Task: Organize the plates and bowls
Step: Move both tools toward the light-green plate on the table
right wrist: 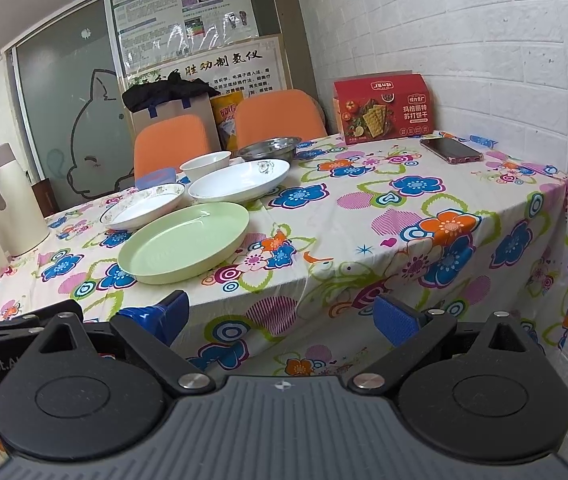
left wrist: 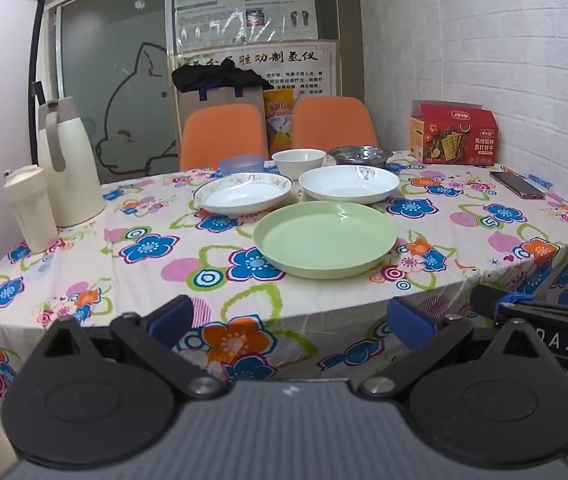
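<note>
**Both grippers off the desk edge, nothing held**

We have the left gripper (left wrist: 290, 320) and the right gripper (right wrist: 280, 318) both short of the near edge of the desk (left wrist: 124, 292), fingers spread wide on each, nothing between the blue pads. Right gripper shows at the right edge of the left wrist view, so the two sit side by side.

Dishes are clustered mid-desk on the floral cloth:
- green plate (left wrist: 326, 238) nearest us, flat, empty
- floral-rim plate (left wrist: 243, 193) behind it to the left, close to the green one; contact we cannot tell
- white plate (left wrist: 349, 184) behind it to the right, just beside the floral-rim one
- white bowl (left wrist: 298, 162) behind the gap between those two plates
- blue plastic bowl (left wrist: 241, 165) left of the white bowl
- steel bowl (left wrist: 360, 155) right of the white bowl, at the far edge

Off to the sides: thermos jug (left wrist: 66, 160) and cream tumbler (left wrist: 30, 208) at left, cracker box (left wrist: 454, 134) and phone (left wrist: 516, 185) at right, well apart from the dishes. Two orange chairs (left wrist: 224, 136) stand behind the desk.
</note>
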